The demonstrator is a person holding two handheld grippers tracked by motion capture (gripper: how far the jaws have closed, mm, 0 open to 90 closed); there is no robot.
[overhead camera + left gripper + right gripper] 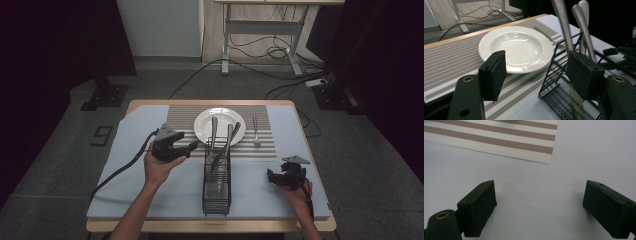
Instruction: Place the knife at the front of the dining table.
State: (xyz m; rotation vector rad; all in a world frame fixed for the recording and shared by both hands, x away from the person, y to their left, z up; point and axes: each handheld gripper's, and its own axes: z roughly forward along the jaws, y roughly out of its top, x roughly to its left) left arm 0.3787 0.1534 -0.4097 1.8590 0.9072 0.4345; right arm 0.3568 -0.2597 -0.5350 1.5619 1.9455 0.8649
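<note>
wire rack (216, 186) blocks centre, sides free

The utensil handles (564, 27) run off the left gripper view's top edge.

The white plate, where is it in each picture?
High view: the white plate sits at the far middle of the table, on the striped mat, just behind the wire rack.
Left gripper view: the plate is in the upper middle, above the left jaw.
Right gripper view: no plate here.
Shared landmark: the striped mat is in all three.
</note>
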